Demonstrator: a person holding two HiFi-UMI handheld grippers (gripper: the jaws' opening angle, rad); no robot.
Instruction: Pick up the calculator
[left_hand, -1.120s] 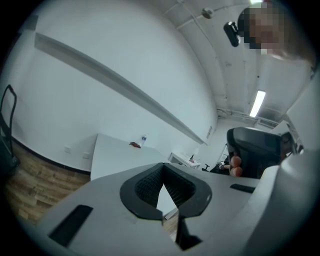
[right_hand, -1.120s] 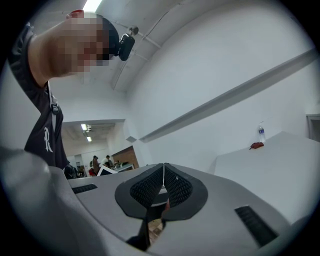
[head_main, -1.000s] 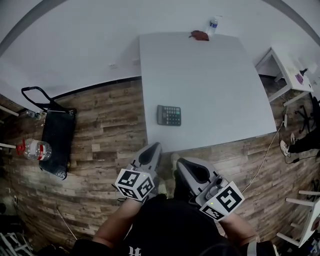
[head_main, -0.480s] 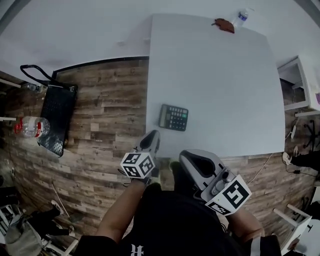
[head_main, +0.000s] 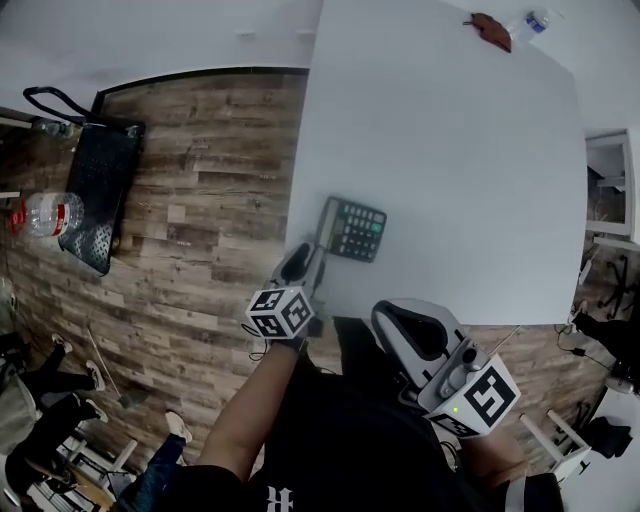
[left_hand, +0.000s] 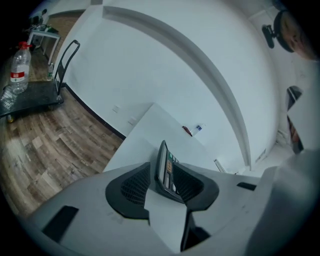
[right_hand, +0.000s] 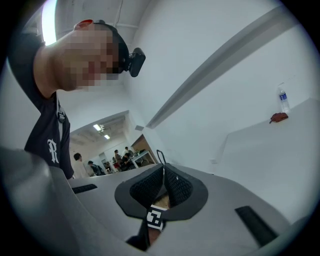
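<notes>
Left tongs (head_main: 303, 264) are at the near edge of the white square counter (head_main: 450, 150), jaws opening and spread wide. The dark grey desk calculator with a green-tinted key block (head_main: 353, 229) lies flat near the counter's near-left corner, at about 1 o'clock from the left tongs' tip and just beside it. In the left gripper view it shows between the two black ribbed pads, but neither pad presses on it.

Right tongs (right_hand: 161, 171) hang off the near edge at about 4 o'clock from the calculator. They are pressed together at the tips and pinch nothing.

Around:
- A small clear water bottle with a blue label (head_main: 527, 24) is at the counter's far corner, at 1 o'clock, well apart from the calculator.
- A small reddish-brown object (head_main: 488, 28) lies just beside it; I cannot tell what it is.
- The brown wood-plank floor (head_main: 200, 210) is at 9 o'clock.
- A black flat cart with a loop handle (head_main: 98, 185) stands on it at 10 o'clock, carrying a clear plastic bottle with a red label (left_hand: 19, 64).
- A white side table (head_main: 606, 190) is at 3 o'clock.
- The counter's far edge runs along a white wall (head_main: 150, 35).

Between the left tongs and the calculator there is only bare counter edge.
</notes>
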